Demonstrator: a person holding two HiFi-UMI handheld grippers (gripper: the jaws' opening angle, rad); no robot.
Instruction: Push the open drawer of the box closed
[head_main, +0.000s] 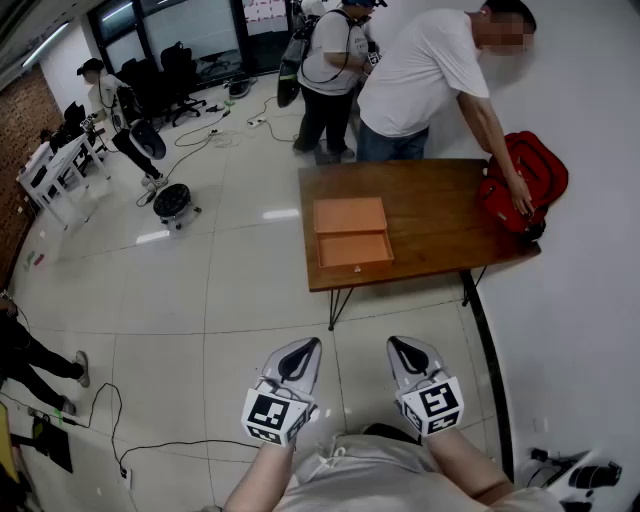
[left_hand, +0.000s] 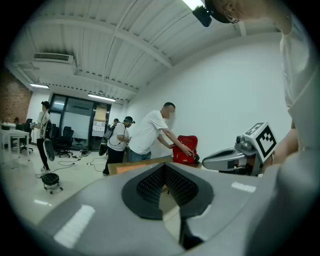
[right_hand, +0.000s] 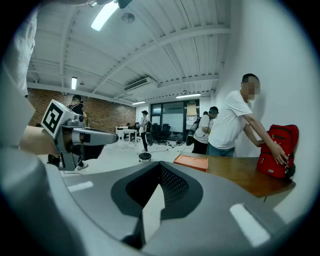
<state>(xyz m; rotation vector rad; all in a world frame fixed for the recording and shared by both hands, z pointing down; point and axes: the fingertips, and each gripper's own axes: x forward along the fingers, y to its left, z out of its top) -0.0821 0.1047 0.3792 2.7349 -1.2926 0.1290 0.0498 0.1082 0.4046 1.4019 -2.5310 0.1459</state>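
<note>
An orange box lies on a brown wooden table, and its drawer is pulled out toward me, showing an empty inside. Both grippers hang low over the floor, well short of the table. My left gripper and my right gripper are side by side, shut, with nothing held. In the left gripper view the box shows as an orange strip beyond the jaw tips. The right gripper view has the box just right of its tips.
A person in a white shirt leans over the table's far right, hands on a red backpack. Another person stands behind the table. Cables cross the tiled floor at the left, near a small round stool.
</note>
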